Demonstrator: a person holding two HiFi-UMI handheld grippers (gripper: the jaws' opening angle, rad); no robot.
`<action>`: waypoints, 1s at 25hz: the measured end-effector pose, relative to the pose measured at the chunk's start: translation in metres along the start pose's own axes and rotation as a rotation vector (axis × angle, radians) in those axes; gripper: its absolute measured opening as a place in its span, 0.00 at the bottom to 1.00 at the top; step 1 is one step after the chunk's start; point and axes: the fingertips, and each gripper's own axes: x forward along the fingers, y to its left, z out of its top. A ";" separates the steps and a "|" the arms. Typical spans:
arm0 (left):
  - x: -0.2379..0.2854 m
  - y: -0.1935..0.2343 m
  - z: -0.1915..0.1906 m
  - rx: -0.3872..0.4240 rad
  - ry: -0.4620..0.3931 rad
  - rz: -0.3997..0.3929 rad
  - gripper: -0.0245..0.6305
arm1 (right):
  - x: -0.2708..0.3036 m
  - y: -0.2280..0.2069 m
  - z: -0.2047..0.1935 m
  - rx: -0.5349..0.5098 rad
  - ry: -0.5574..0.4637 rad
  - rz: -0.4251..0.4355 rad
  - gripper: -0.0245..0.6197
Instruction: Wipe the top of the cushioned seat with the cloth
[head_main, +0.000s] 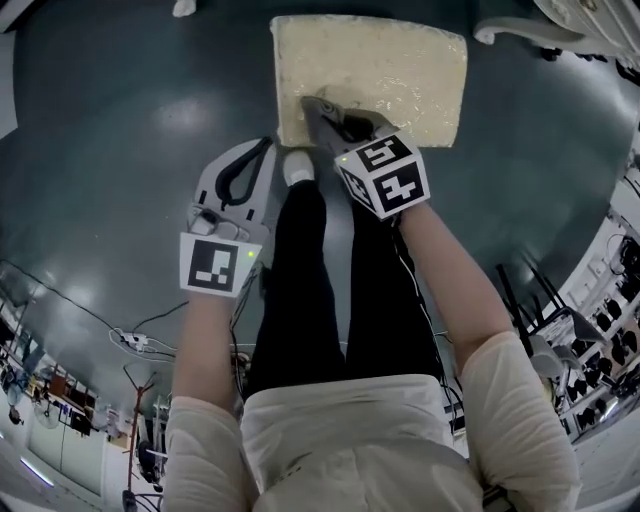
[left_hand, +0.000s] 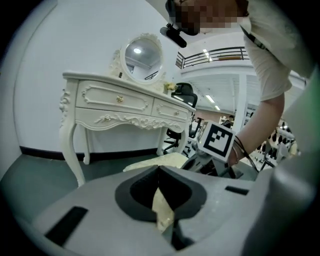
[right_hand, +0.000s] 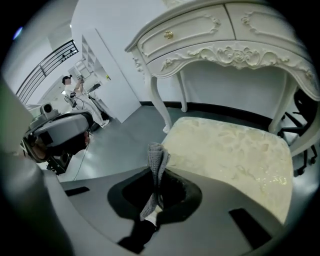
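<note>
Cloth (right_hand: 157, 160) pinched in right hand-held gripper (right_hand: 152, 212) | over cushioned seat (right_hand: 230, 150), near edge | left hand-held gripper (left_hand: 171, 229) closed

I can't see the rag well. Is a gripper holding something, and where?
The right gripper holds the grey cloth, pinched at a bunched fold, one end poking out. The left gripper is shut on nothing.

The cushioned seat (head_main: 370, 80) is standing on the floor (head_main: 120, 120) ahead of the person's shoe (head_main: 298, 165), just before the dressing table (right_hand: 225, 40). A mirror (left_hand: 142, 55) is sitting on top of that table. The right gripper (head_main: 318, 108) is reaching over the seat's near edge, with the cloth (right_hand: 156, 155) sticking up between its jaws. The left gripper (head_main: 264, 150) is hanging to its left, off the seat and beside the shoe.
</note>
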 end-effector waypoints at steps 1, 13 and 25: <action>-0.006 0.006 -0.006 -0.009 0.004 0.008 0.04 | 0.007 0.007 0.001 -0.003 0.007 0.007 0.09; -0.020 0.033 -0.034 -0.070 -0.006 0.017 0.04 | 0.050 0.024 -0.012 0.055 0.046 0.001 0.09; 0.014 -0.003 -0.021 0.002 0.005 -0.049 0.04 | 0.025 -0.010 -0.028 0.081 0.033 0.006 0.08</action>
